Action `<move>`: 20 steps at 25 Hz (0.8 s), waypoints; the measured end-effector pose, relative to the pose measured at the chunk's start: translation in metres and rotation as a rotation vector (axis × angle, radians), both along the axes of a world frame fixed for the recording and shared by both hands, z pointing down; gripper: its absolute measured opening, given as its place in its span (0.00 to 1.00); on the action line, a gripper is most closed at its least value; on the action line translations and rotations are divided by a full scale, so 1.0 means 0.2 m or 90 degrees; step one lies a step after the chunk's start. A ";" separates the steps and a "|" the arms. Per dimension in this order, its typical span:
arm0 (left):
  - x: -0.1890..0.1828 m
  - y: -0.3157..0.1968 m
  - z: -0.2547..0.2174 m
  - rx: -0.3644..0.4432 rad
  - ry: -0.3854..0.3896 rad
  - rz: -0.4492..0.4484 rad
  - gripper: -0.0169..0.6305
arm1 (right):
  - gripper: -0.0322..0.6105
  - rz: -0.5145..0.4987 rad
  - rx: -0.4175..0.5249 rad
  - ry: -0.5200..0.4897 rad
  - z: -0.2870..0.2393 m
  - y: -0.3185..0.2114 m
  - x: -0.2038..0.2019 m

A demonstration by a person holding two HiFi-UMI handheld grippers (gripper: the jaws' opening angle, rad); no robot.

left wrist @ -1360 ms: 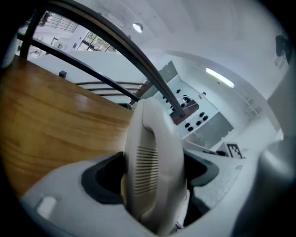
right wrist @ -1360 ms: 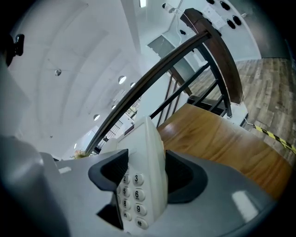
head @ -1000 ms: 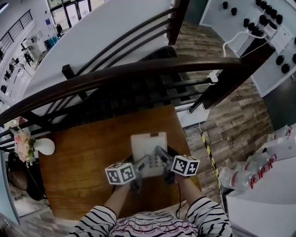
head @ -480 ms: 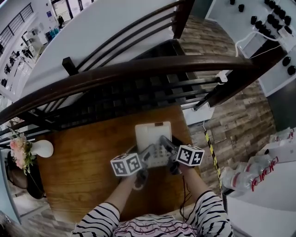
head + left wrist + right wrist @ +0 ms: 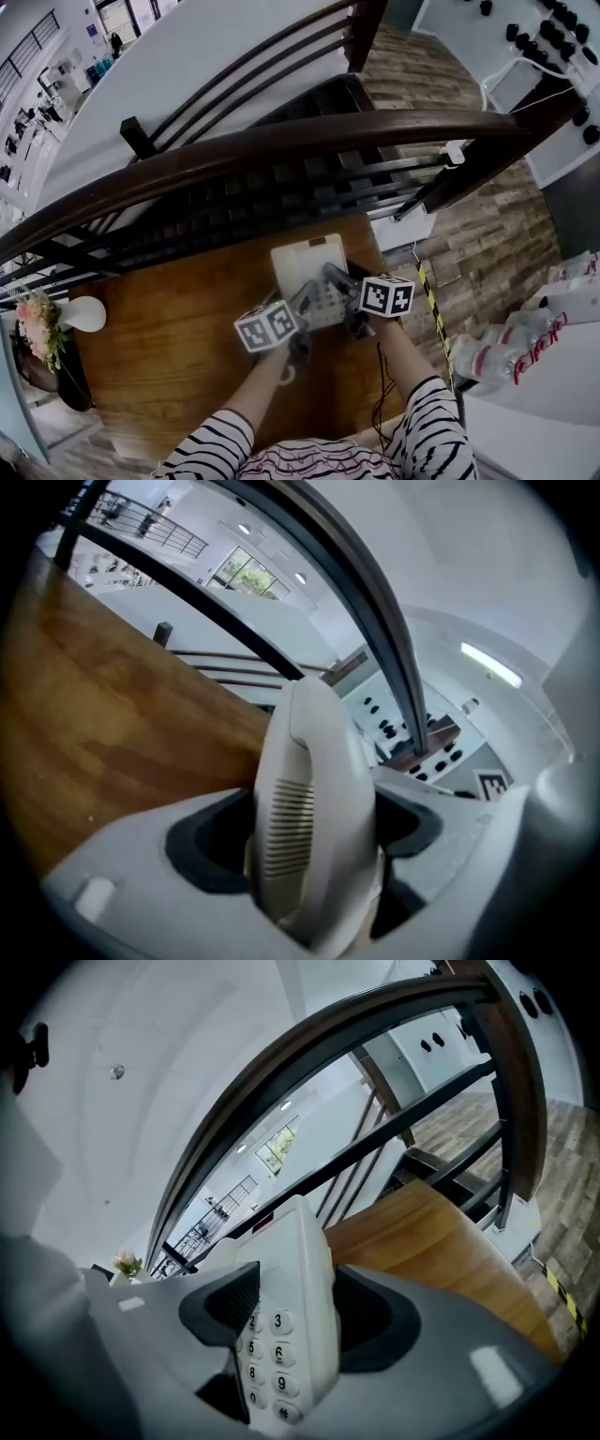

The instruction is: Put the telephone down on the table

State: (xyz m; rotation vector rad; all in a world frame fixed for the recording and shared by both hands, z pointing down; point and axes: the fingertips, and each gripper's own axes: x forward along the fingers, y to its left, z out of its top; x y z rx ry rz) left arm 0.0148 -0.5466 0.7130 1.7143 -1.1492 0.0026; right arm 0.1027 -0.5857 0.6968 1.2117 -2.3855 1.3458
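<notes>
A cream-white telephone (image 5: 307, 272) with a keypad hangs just over the wooden table (image 5: 169, 356), near its far right part, carried between both grippers. My left gripper (image 5: 298, 307) is shut on the phone's left side; in the left gripper view the ribbed handset (image 5: 300, 799) fills the gap between the jaws of the left gripper (image 5: 314, 832). My right gripper (image 5: 343, 289) is shut on the phone's right side; in the right gripper view the number keys (image 5: 267, 1354) show between the jaws of the right gripper (image 5: 291, 1312). Whether the base touches the wood is hidden.
A white vase (image 5: 82, 314) with pink flowers (image 5: 36, 330) stands at the table's left edge. A dark curved railing (image 5: 281, 141) runs just beyond the table's far edge. Plastic bottles (image 5: 497, 356) lie off the table on the right. A thin cord (image 5: 380, 398) trails back towards the person.
Both grippers have carried the telephone away from the person, towards the table's far edge, and a little lower. Their hold on it looks the same.
</notes>
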 end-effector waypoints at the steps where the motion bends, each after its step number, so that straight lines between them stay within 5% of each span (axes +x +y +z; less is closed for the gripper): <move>1: 0.00 -0.01 0.01 -0.002 -0.003 -0.001 0.62 | 0.44 -0.002 -0.001 0.000 0.01 -0.01 0.00; 20: 0.01 -0.06 0.07 -0.023 -0.041 0.009 0.62 | 0.44 0.003 -0.020 -0.010 0.10 -0.08 0.01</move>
